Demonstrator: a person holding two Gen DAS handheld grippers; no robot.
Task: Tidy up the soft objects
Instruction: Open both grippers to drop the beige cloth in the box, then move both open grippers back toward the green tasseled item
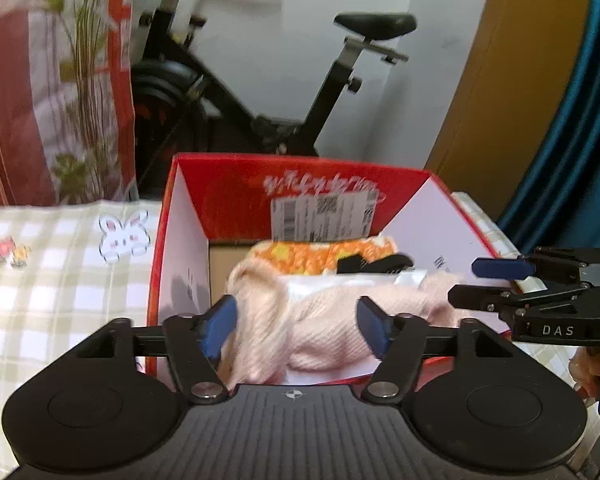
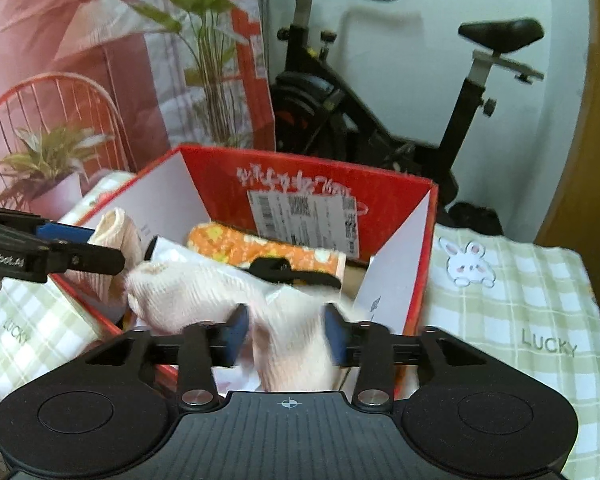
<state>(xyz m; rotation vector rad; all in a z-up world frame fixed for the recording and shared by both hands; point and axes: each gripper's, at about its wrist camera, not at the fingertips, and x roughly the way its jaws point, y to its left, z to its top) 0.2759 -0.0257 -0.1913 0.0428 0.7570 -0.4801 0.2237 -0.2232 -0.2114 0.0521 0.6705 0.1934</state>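
Observation:
A pale pink knit cloth point(image 1: 324, 332) droops over the near wall of a red cardboard box point(image 1: 300, 184) and into it. My left gripper point(image 1: 296, 306) is open, its blue pads either side of one end of the cloth without squeezing it. My right gripper point(image 2: 285, 314) is open too, with the cloth's other end point(image 2: 292, 344) between its pads. An orange flowered cloth point(image 2: 240, 246) lies deeper in the box point(image 2: 300, 172), with a black object point(image 2: 292, 272) on top. Each gripper shows in the other's view: the right gripper point(image 1: 466, 282), the left gripper point(image 2: 106, 248).
The box stands on a green-and-white checked tablecloth point(image 2: 520, 320) with rabbit prints. An exercise bike point(image 1: 260, 92) stands behind the table against a white wall. A plant point(image 2: 204, 60) and a red backdrop are at the left, a wooden door point(image 1: 512, 100) at the right.

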